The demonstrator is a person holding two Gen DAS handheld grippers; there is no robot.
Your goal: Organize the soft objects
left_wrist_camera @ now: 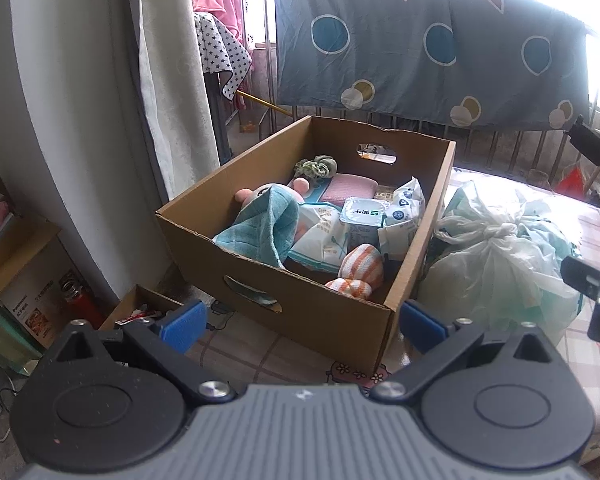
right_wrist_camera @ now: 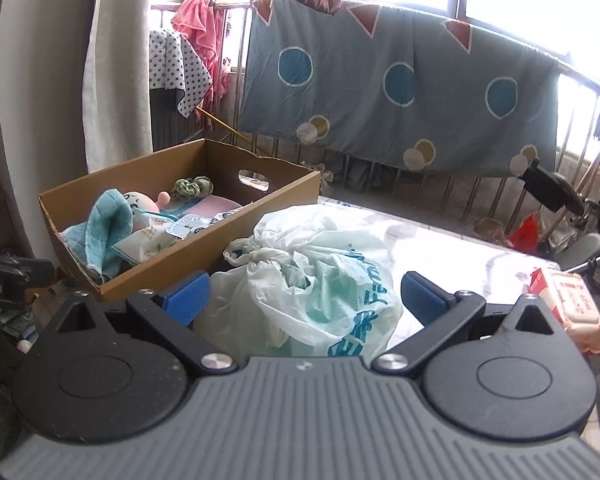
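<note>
An open cardboard box [left_wrist_camera: 300, 300] sits on the table and holds a teal towel [left_wrist_camera: 266, 228], a pink plush toy [left_wrist_camera: 246, 196], an orange-striped plush [left_wrist_camera: 362, 270], a green scrunchie [left_wrist_camera: 316, 166], a pink pad [left_wrist_camera: 346, 188] and tissue packs [left_wrist_camera: 404, 208]. My left gripper [left_wrist_camera: 302, 326] is open and empty, just in front of the box's near wall. A knotted white plastic bag [right_wrist_camera: 312, 276] lies right of the box [right_wrist_camera: 204, 248]. My right gripper [right_wrist_camera: 306, 300] is open, its blue fingertips [right_wrist_camera: 188, 298] on either side of the bag's near end, not closed on it.
A pink tissue pack [right_wrist_camera: 572, 308] lies at the table's right edge. A patterned blue sheet [left_wrist_camera: 428, 48] hangs on a railing behind. A curtain [left_wrist_camera: 168, 80] and wall stand left. Cartons and a red bottle [left_wrist_camera: 80, 300] sit on the floor at left.
</note>
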